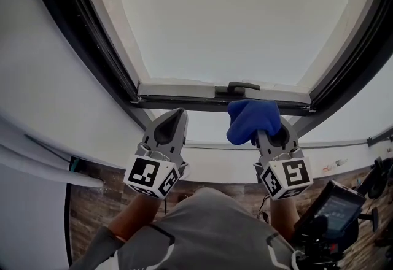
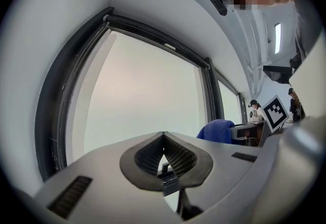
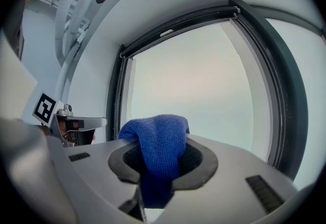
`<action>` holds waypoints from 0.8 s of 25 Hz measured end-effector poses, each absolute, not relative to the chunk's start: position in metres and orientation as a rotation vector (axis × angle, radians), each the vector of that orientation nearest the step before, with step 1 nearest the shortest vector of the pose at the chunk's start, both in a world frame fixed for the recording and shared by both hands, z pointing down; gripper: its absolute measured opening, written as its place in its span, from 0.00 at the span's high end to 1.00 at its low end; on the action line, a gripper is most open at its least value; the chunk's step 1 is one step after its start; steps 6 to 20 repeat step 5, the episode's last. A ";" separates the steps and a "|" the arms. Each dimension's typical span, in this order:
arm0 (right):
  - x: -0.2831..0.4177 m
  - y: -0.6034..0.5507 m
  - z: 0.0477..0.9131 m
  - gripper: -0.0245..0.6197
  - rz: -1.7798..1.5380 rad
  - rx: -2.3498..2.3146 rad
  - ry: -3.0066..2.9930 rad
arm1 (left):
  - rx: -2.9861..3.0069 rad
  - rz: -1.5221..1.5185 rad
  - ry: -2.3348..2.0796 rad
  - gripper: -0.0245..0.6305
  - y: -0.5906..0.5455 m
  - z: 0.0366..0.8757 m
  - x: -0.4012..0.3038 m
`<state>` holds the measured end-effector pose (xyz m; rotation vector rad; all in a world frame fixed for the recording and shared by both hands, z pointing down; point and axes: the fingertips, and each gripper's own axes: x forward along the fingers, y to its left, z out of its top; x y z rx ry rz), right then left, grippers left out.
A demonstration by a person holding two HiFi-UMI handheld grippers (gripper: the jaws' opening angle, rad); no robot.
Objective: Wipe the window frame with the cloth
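Observation:
A blue cloth (image 1: 250, 119) is bunched between the jaws of my right gripper (image 1: 270, 132), which is shut on it; in the right gripper view the blue cloth (image 3: 159, 147) drapes over the jaw tips. The cloth sits just below the dark window frame (image 1: 184, 103), under its handle (image 1: 243, 86). My left gripper (image 1: 174, 116) is to the left at about the same height, shut, with nothing between its jaws, tips close under the frame's lower bar. From the left gripper (image 2: 163, 139) the dark window frame (image 2: 61, 95) and the cloth (image 2: 216, 130) at right are seen.
White wall (image 1: 49, 78) surrounds the window. A white pipe or rail (image 1: 43, 164) runs along the left. Wooden floor (image 1: 92, 207) lies below, with dark equipment (image 1: 331, 219) at the lower right. Other people (image 2: 293, 101) stand far off in the room.

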<state>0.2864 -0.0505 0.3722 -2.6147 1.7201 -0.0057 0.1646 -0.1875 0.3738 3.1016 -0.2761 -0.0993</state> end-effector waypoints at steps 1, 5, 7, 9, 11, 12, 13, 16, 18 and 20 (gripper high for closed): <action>0.287 -0.051 0.372 0.78 -0.002 -2.614 1.722 | 3.103 -0.099 -0.281 0.95 -0.188 0.374 0.165; 0.289 -0.052 0.373 0.78 0.011 -2.612 1.730 | 3.096 -0.105 -0.303 0.95 -0.191 0.378 0.165; 0.289 -0.052 0.373 0.78 0.011 -2.612 1.730 | 3.096 -0.105 -0.303 0.95 -0.191 0.378 0.165; 0.289 -0.052 0.373 0.78 0.011 -2.612 1.730 | 3.096 -0.105 -0.303 0.95 -0.191 0.378 0.165; 0.289 -0.052 0.373 0.78 0.011 -2.612 1.730 | 3.096 -0.105 -0.303 0.95 -0.191 0.378 0.165; 0.289 -0.052 0.373 0.78 0.011 -2.612 1.730 | 3.096 -0.105 -0.303 0.95 -0.191 0.378 0.165; 0.289 -0.052 0.373 0.78 0.011 -2.612 1.730 | 3.096 -0.105 -0.303 0.95 -0.191 0.378 0.165; 0.289 -0.052 0.373 0.78 0.011 -2.612 1.730 | 3.096 -0.105 -0.303 0.95 -0.191 0.378 0.165; 0.289 -0.052 0.373 0.78 0.011 -2.612 1.730 | 3.096 -0.105 -0.303 0.95 -0.191 0.378 0.165; 0.289 -0.052 0.373 0.78 0.011 -2.612 1.730 | 3.096 -0.105 -0.303 0.95 -0.191 0.378 0.165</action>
